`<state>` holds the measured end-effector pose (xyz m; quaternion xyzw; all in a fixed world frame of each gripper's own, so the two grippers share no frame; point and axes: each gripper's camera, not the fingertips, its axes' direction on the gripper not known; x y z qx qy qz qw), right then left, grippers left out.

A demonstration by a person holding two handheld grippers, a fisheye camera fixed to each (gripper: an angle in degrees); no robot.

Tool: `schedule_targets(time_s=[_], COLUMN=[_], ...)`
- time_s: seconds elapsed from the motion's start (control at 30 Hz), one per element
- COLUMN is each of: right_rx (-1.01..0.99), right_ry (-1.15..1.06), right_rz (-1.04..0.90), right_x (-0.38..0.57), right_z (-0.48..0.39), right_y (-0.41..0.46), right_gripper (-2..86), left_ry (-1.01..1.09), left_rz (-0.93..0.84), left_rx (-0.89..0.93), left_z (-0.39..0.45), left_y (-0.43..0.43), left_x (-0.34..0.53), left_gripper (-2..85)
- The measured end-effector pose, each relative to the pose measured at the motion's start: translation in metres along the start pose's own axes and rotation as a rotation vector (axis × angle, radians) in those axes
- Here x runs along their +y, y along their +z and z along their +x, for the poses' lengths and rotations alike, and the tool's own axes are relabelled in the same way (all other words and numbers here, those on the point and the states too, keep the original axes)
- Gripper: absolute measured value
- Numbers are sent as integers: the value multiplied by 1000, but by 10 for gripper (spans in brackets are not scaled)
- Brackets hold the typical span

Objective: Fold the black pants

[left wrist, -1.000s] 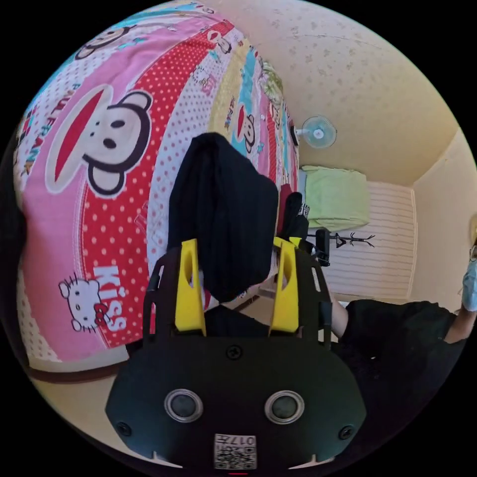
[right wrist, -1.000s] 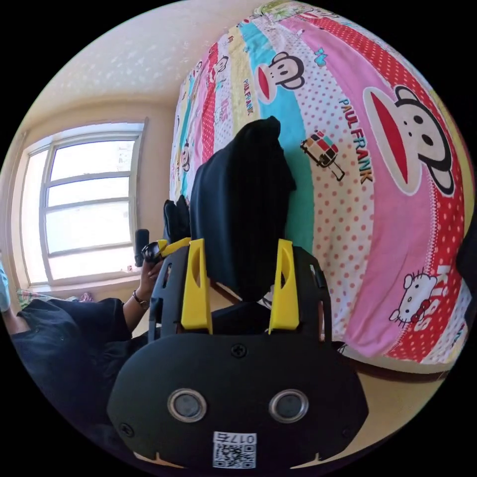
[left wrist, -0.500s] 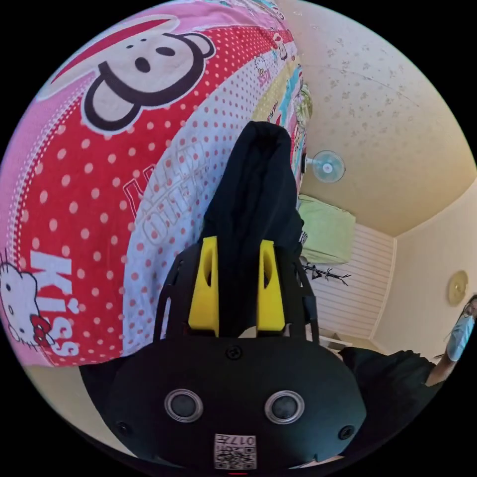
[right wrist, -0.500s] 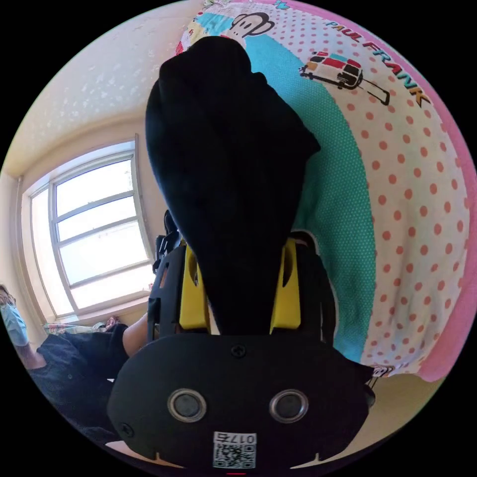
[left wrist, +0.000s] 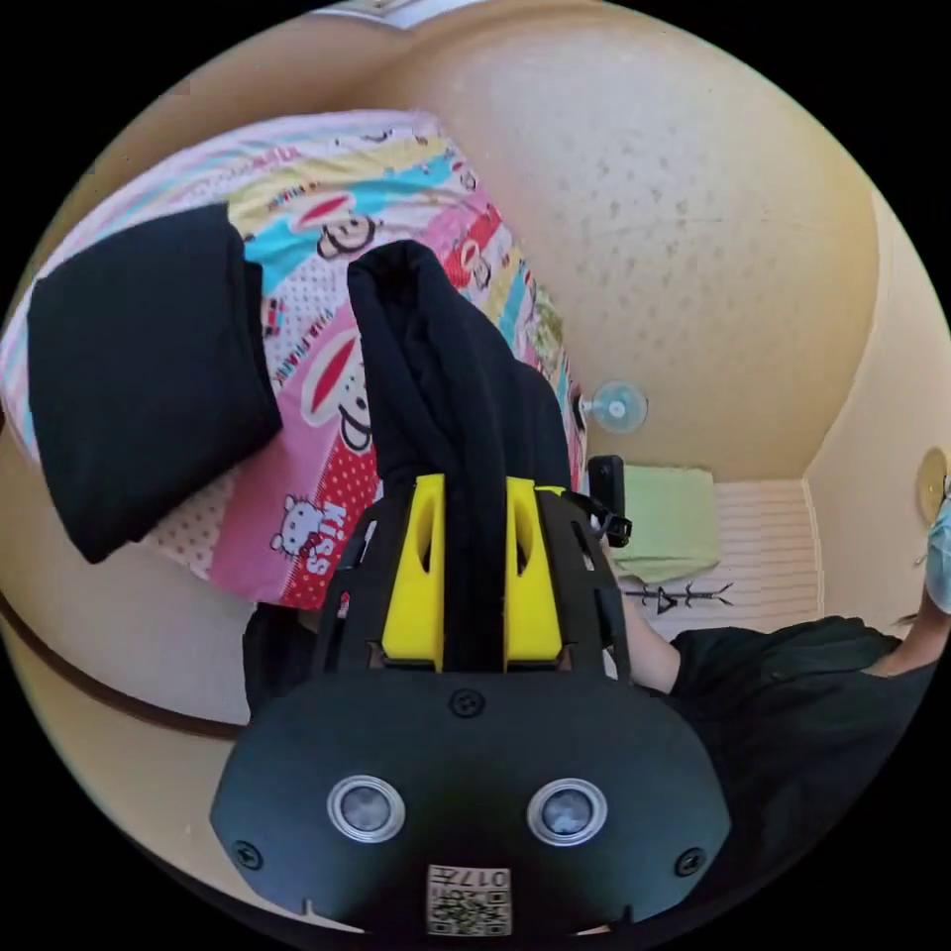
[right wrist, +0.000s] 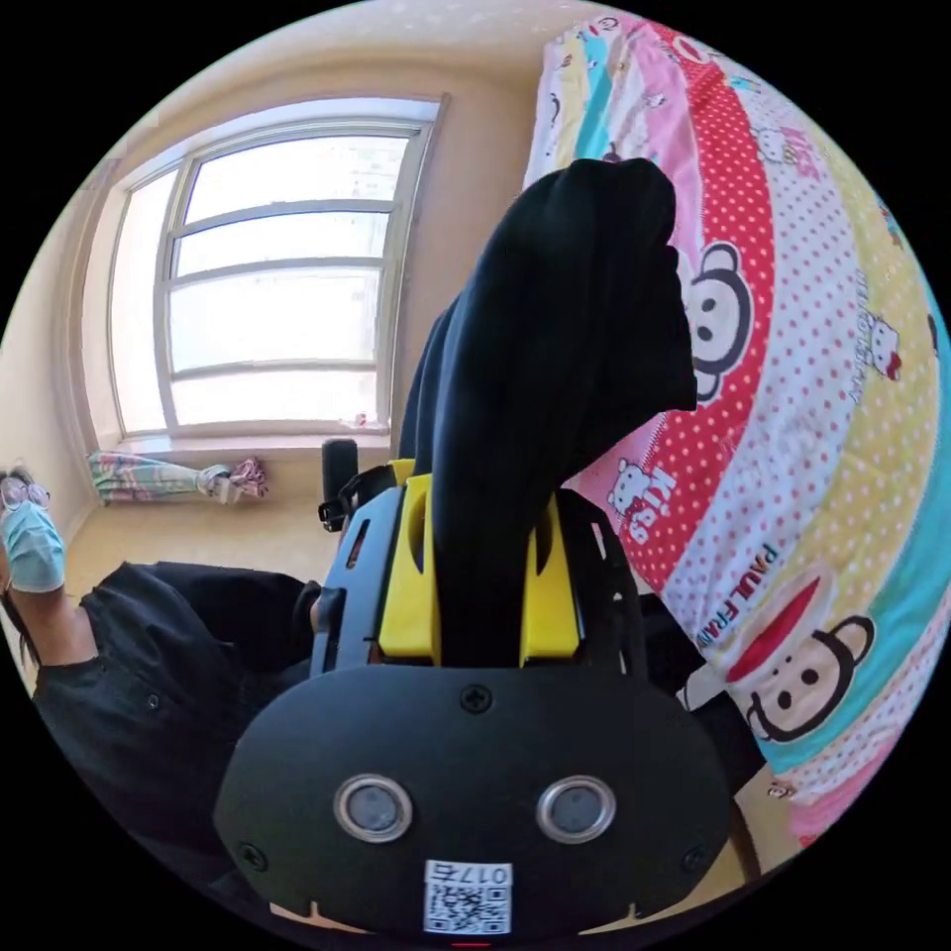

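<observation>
The black pants (left wrist: 446, 396) hang bunched from my left gripper (left wrist: 475, 487), whose yellow jaws are shut on the fabric. In the right gripper view another bunch of the black pants (right wrist: 565, 327) rises from my right gripper (right wrist: 480, 490), also shut on it. A flat black piece of cloth (left wrist: 149, 376) lies on the cartoon-print bed sheet (left wrist: 317, 555); I cannot tell if it belongs to the same pants. The right gripper (left wrist: 606, 495) shows beside my left one, and the left gripper (right wrist: 342, 485) shows beside my right one.
The bed sheet (right wrist: 812, 396) fills one side of each view. A person in black (left wrist: 792, 693) stands close behind the grippers. A wall fan (left wrist: 616, 407), a green cloth (left wrist: 666, 520), a coat rack (left wrist: 684, 597) and a large window (right wrist: 277, 287) lie beyond.
Both grippers stood open around the black fabric a second ago; both have closed on it. The views have swung away from the bed, and the fabric has come with them.
</observation>
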<state>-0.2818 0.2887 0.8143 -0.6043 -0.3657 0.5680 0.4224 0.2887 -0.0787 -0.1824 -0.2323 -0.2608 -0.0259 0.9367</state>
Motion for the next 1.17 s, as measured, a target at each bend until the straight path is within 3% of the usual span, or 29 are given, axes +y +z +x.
schedule_targets(time_s=[0.17,0.33,0.4,0.47,0.63,0.8,0.9,1.17], right_rx=[48,350,440,395,542,746,903,1145], right_ry=[-154,-48,38,-10,-1,193,262,263], right_rz=[-174,-285,-336,-348,-349,-313,-145,480], right_x=[-94,-122,-115,-85,10,116,172,373], right_z=[-59,-35,-18,-18,-11,6,-17,-139], right_y=[104,189,201,197,142,46,-30,-170], right_gripper=[137,159,147,137,61,13,7,2], left_ry=[-149,-405,-529,-504,-448,-135,102,632], left_rz=[177,84,-47,26,-15,-425,-565,-716], left_rx=[-186,-415,-227,-144,-208,-297,-477,-559], left_z=[-40,-140,-191,-195,-170,-106,-56,116], left_y=[-63,-43,-15,-16,-6,71,116,239], left_x=[-18,-23,-7,14,67,64,38,4], left_gripper=[104,122,106,96,45,-7,-9,-10])
